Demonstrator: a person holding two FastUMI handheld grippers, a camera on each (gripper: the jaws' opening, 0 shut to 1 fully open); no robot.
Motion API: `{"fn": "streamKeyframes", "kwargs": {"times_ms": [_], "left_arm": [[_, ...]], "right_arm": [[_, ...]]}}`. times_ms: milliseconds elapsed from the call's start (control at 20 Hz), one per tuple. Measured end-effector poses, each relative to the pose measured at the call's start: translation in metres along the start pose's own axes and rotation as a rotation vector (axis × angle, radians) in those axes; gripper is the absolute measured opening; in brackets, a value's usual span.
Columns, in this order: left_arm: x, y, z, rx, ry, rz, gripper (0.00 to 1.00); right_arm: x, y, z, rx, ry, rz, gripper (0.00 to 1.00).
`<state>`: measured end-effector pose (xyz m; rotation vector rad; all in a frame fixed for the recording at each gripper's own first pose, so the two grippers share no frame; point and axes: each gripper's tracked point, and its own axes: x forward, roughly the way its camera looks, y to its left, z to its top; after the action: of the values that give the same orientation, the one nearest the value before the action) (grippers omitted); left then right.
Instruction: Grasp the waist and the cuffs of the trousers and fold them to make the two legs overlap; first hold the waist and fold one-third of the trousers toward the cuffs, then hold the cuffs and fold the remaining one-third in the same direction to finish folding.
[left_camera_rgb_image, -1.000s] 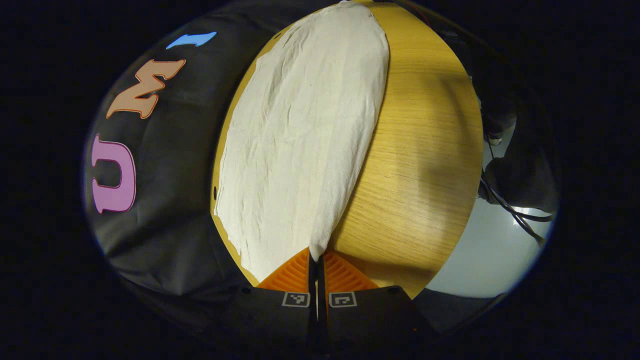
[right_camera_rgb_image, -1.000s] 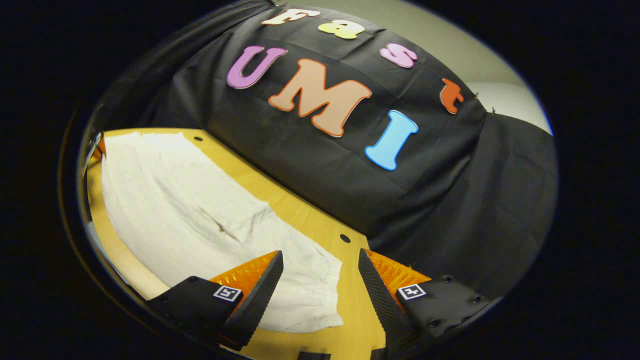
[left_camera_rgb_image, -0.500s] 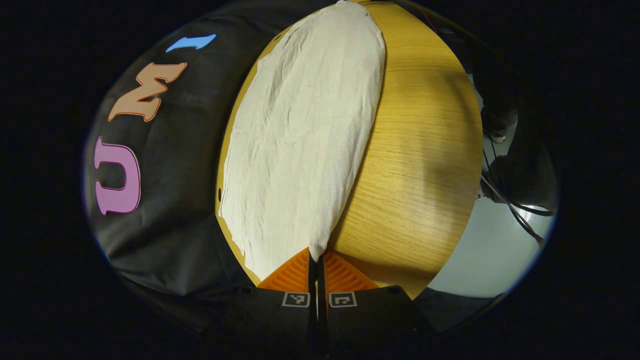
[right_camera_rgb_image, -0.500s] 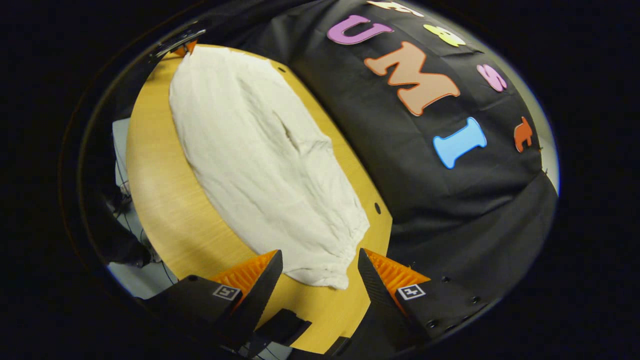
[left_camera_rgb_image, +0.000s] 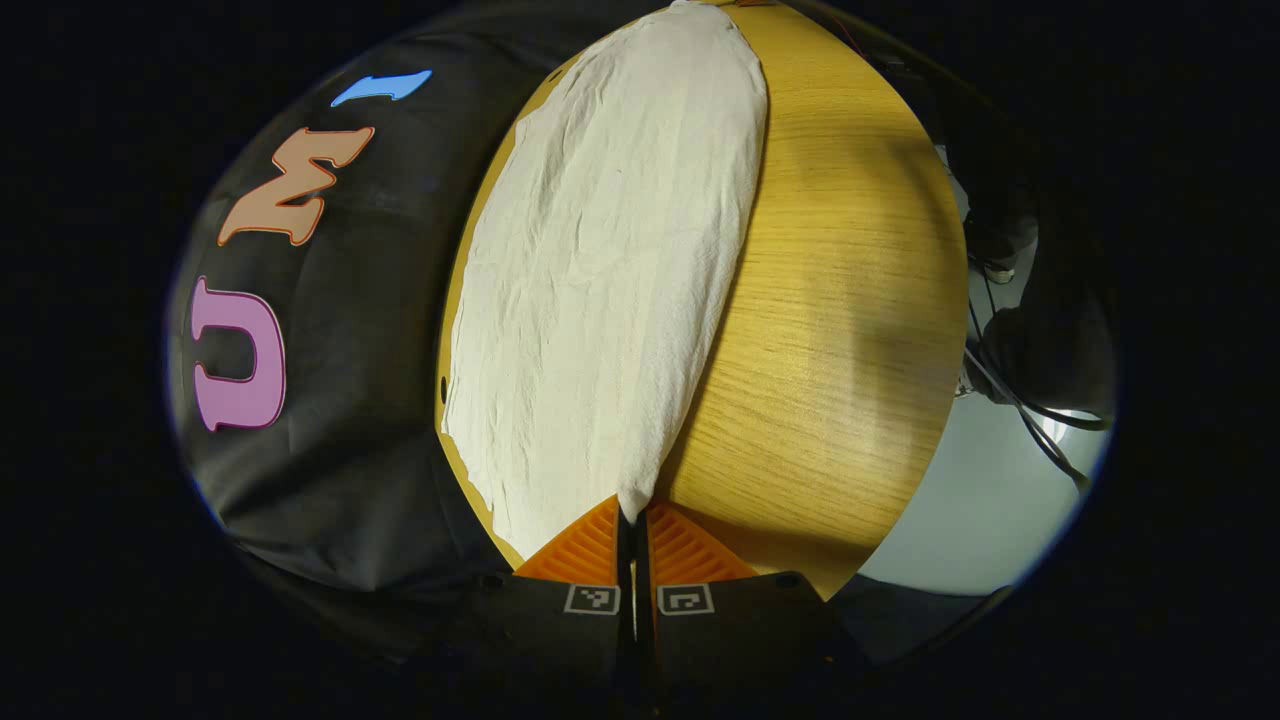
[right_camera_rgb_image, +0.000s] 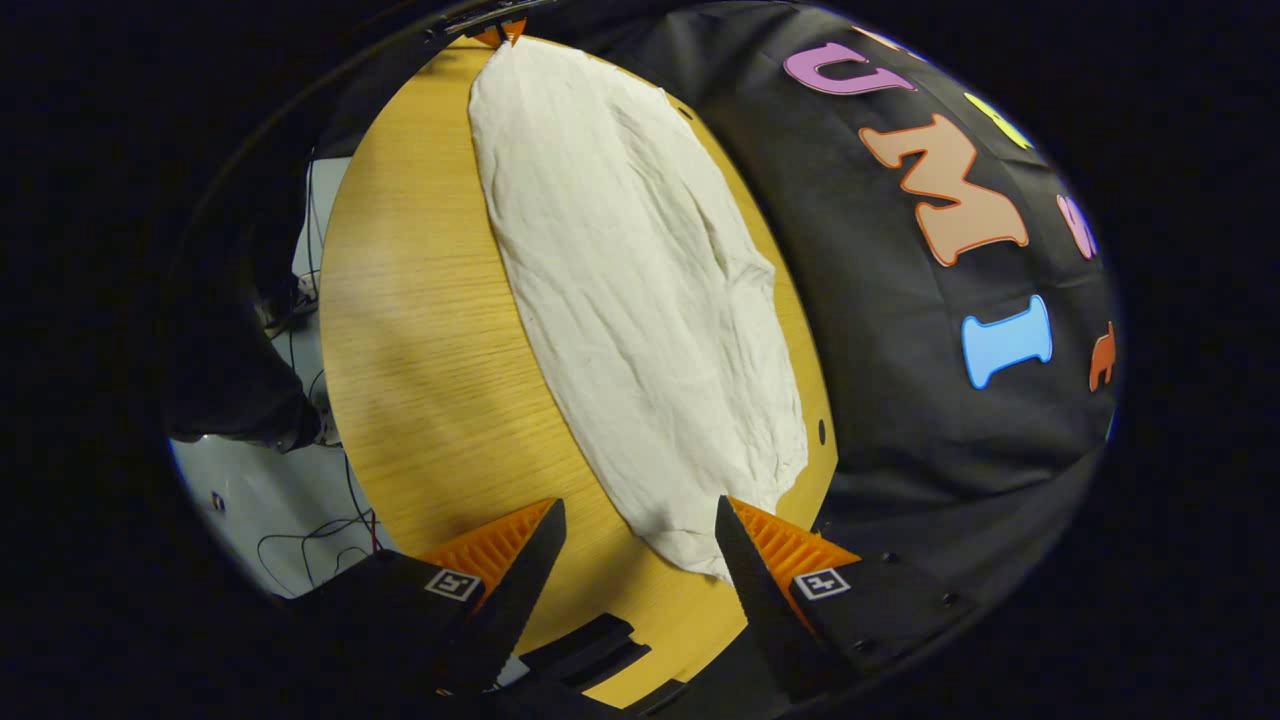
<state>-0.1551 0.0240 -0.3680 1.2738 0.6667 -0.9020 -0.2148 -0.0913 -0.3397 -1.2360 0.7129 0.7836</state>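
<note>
**Trousers laid long on the desk, one end pinched, the other between spread fingers**

Wood-grain desk (left_camera_rgb_image: 840, 330) stands against the booth's black cloth wall (right_camera_rgb_image: 900, 330), with pale floor (left_camera_rgb_image: 960, 510) and loose cables (left_camera_rgb_image: 1020, 410) past its open side.

In the left gripper view the left gripper (left_camera_rgb_image: 633, 520) sits low at one end of the desk, its fingers pressed together on a corner of the trousers (left_camera_rgb_image: 610, 280), the cloth rising to a small peak where it enters them. In the right gripper view that same gripper shows far off at the top edge, at the trousers' far tip.

The right gripper (right_camera_rgb_image: 640, 520) hangs over the opposite end of the desk, looking along the garment. Its fingers (right_camera_rgb_image: 520, 560) stand wide apart, with the near end of the trousers between them, close to the one on the wall side; whether that finger touches the cloth cannot be told.

The trousers are off-white, softly creased, lying flat as one long narrow shape. A crease or seam runs lengthwise down the middle. Their long axis runs from one gripper to the other, parallel to the wall, along the wall side of the desk, leaving a bare strip of wood on the open side. The end near the right gripper looks gathered and slightly rumpled
</note>
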Motion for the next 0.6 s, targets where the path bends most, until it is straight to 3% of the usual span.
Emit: {"fn": "streamKeyframes", "kwargs": {"times_ms": [250,550,600], "left_arm": [[0.001,0.000,0.001,-0.002,0.011,0.003,0.00],[0.004,0.001,-0.001,0.000,0.029,0.005,0.00],[0.004,0.002,0.000,-0.001,0.030,0.006,0.00]], "right_arm": [[0.013,-0.001,0.002,-0.058,-0.005,-0.012,0.74],[0.038,-0.013,0.000,-0.070,0.017,-0.043,0.73],[0.041,-0.014,-0.001,-0.083,0.018,-0.057,0.59]]}}
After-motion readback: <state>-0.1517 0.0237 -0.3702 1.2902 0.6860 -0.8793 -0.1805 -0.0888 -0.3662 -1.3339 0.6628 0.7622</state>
